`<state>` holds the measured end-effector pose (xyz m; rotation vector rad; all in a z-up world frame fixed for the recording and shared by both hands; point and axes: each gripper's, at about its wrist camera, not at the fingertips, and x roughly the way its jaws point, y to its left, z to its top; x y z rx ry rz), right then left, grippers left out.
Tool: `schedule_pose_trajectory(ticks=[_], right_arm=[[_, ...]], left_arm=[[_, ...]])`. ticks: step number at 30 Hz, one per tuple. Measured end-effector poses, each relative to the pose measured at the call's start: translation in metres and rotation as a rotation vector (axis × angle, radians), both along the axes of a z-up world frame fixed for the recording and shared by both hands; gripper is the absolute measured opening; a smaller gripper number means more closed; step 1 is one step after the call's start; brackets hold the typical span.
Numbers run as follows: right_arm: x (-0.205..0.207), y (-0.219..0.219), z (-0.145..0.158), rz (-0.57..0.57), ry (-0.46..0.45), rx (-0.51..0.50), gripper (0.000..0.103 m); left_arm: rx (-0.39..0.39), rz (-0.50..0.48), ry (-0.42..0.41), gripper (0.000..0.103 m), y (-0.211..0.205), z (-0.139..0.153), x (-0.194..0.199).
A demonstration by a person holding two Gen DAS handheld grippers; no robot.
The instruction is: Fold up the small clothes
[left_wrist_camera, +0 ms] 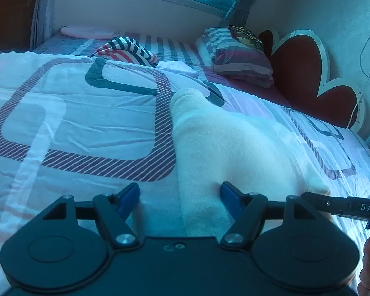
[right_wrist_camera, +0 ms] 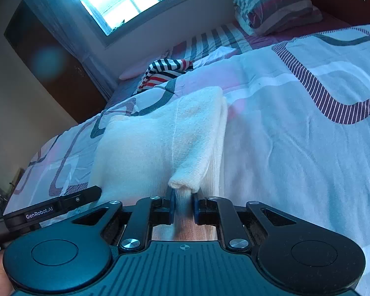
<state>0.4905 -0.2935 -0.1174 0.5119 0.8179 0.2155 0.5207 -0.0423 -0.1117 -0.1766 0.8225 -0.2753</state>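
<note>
cloth [right_wrist_camera: 160,138] lies on the bed [right_wrist_camera: 296,135], near its edge, just in front of both grippers. right gripper [right_wrist_camera: 183,206] pinches one corner of the cloth, i think to have a firm hold for lifting this corner over in a fold. left gripper [left_wrist_camera: 180,199] is spread wide, its fingers on both sides of the cloth's near edge and not closing on it, perhaps ready to take the other corner. the cloth is white, soft and fluffy like a small towel, already doubled, one layer lying over another.
</note>
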Motion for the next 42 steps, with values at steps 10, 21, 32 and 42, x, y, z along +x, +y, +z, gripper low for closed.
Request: schedule_pose_trajectory(ticks=[10,21,32,42], right_arm=[[-0.074,0.005,0.000,0.013,0.073,0.029,0.023],[-0.110,0.013,0.001,0.017,0.078,0.001,0.010],[-0.124,0.038,0.032,0.030,-0.066,-0.146,0.011],[-0.117,0.044,0.023,0.004,0.029,-0.292,0.012]], left_arm=[[0.106,-0.060,0.017,0.072,0.006,-0.003,-0.066],[0.147,-0.119,0.011,0.071,0.008,-0.002,-0.092],[0.143,-0.099,0.025,0.074,0.005,-0.001,-0.101],[0.139,-0.084,0.020,0.076,0.006,-0.002,-0.104]])
